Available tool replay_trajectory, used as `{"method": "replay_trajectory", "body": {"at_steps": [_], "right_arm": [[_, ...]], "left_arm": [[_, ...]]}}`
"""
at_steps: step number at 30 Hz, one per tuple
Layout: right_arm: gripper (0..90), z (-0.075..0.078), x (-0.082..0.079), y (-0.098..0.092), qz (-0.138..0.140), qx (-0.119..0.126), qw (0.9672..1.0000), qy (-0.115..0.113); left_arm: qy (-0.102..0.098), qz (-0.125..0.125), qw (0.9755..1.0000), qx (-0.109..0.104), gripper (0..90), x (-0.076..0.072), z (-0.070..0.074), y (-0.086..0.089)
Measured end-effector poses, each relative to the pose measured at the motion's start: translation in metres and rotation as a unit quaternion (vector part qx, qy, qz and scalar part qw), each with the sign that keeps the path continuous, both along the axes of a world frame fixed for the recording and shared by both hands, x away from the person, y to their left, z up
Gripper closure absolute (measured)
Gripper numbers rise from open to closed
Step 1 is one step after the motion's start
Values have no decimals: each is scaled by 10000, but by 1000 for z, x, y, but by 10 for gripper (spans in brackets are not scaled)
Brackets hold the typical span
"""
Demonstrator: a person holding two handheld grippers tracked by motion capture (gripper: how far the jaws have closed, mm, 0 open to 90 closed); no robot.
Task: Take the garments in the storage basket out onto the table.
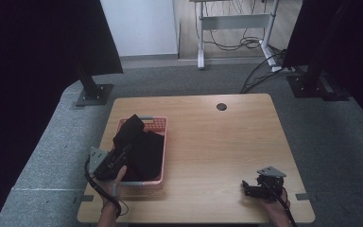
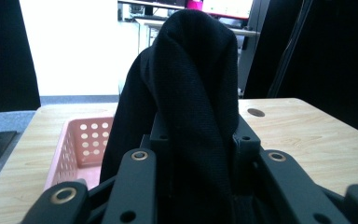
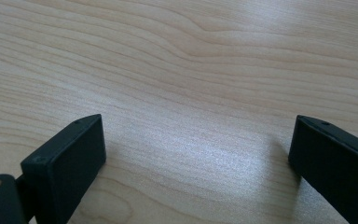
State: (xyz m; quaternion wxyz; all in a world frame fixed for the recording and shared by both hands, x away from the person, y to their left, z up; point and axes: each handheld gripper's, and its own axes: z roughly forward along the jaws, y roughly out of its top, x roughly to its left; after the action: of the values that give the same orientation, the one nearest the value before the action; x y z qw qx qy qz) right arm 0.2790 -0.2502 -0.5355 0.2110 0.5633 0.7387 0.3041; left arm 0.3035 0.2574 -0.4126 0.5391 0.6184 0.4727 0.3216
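A black garment [image 1: 139, 146] drapes over a pink perforated basket [image 1: 158, 124] at the table's left front. My left gripper [image 1: 123, 153] sits at the basket's near left corner, shut on a fold of that cloth. In the left gripper view the black garment [image 2: 193, 93] rises in a tall peak between the jaws, with the pink basket [image 2: 81, 144] low at left. My right gripper [image 1: 248, 188] rests near the table's front right edge, held by a hand. Its two fingers [image 3: 70, 158] stand wide apart over bare wood, and the right gripper [image 3: 198, 158] holds nothing.
The wooden table [image 1: 217, 142] has a round cable hole [image 1: 221, 107] near its far edge. Black stand bases sit on the grey carpet at the far left [image 1: 93, 94] and far right [image 1: 312, 85]. A white desk frame with cables [image 1: 236, 23] stands beyond.
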Motion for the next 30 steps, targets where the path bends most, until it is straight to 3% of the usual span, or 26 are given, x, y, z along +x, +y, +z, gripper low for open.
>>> {"method": "replay_trajectory", "body": {"at_steps": [9,16,30], "right_arm": [[32,0,0,0,0,1,10000,0],[33,0,0,0,0,0,10000,-1],[33,0,0,0,-1,0,10000,-1]], "left_arm": [[21,-20,10000,-58,686,0,1,4],[-131,-38,9999,-79,686,-5,7,3],[-228,-67,9996,-131,687,-8,12,3]]}}
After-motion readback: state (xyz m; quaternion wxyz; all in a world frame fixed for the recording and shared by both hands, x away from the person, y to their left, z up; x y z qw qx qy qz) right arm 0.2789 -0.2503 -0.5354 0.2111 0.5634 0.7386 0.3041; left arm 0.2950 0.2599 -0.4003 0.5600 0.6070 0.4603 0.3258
